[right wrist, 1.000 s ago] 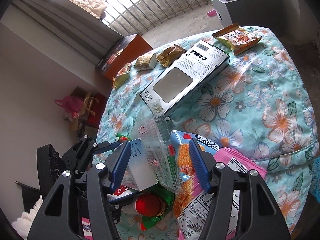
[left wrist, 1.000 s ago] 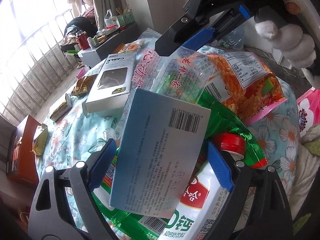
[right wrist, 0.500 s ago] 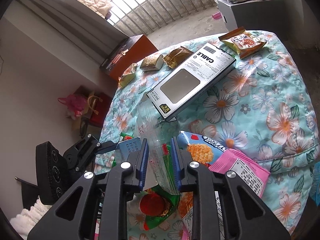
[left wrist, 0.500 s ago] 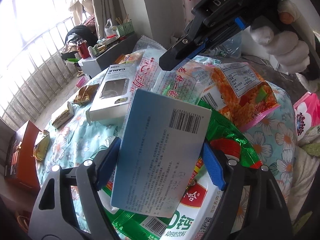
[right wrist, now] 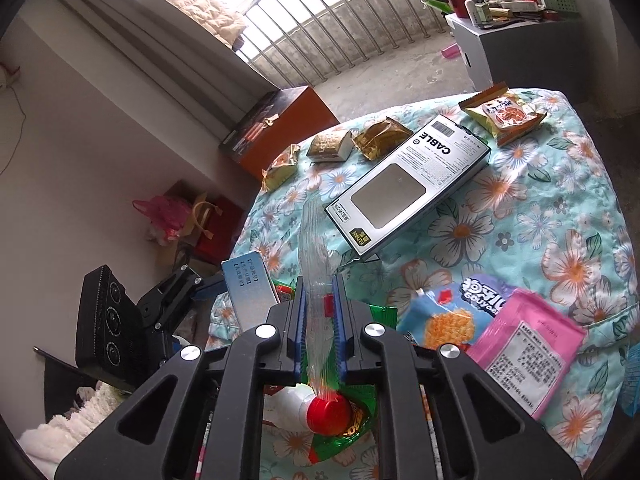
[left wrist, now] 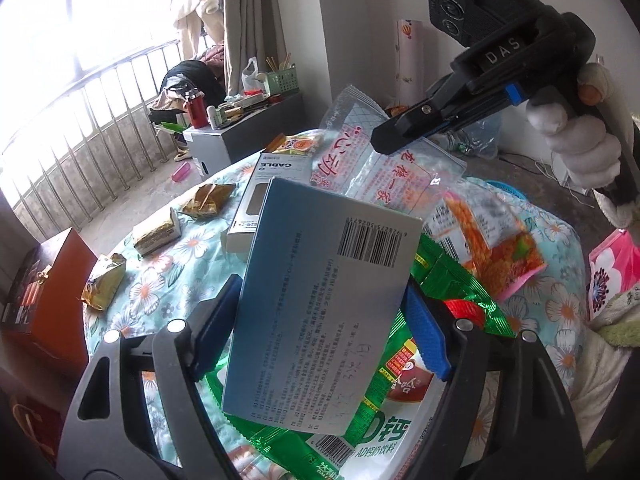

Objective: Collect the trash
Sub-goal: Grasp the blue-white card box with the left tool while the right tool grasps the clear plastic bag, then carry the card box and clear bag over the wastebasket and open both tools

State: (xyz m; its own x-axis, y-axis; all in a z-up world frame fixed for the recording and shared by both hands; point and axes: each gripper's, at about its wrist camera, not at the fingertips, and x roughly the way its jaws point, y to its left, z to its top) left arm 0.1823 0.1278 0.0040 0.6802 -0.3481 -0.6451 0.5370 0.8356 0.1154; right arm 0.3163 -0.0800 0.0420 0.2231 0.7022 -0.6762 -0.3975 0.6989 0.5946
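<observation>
The right gripper [right wrist: 320, 312] has just been closing, and its fingers now pinch a clear plastic wrapper [right wrist: 316, 252] above the floral table [right wrist: 520, 200]. At its nine o'clock, the left gripper [left wrist: 320, 328] grips a blue box [left wrist: 320, 300] between wide-set fingers, over green wrappers [left wrist: 448, 276].

On the table [right wrist: 560, 200], the cable box [right wrist: 408, 184] lies in the middle, with three small snack packs [right wrist: 332, 146] in a row beyond its left side and another snack bag [right wrist: 506, 114] beyond its right end. Nearer the camera, a chip bag [right wrist: 444, 316] lies left of and partly under a flat packet [right wrist: 528, 348]. A bottle cap [right wrist: 328, 414] shows below the right gripper [right wrist: 320, 312], and a chest [right wrist: 276, 128] stands on the floor beyond the table's far left edge.
</observation>
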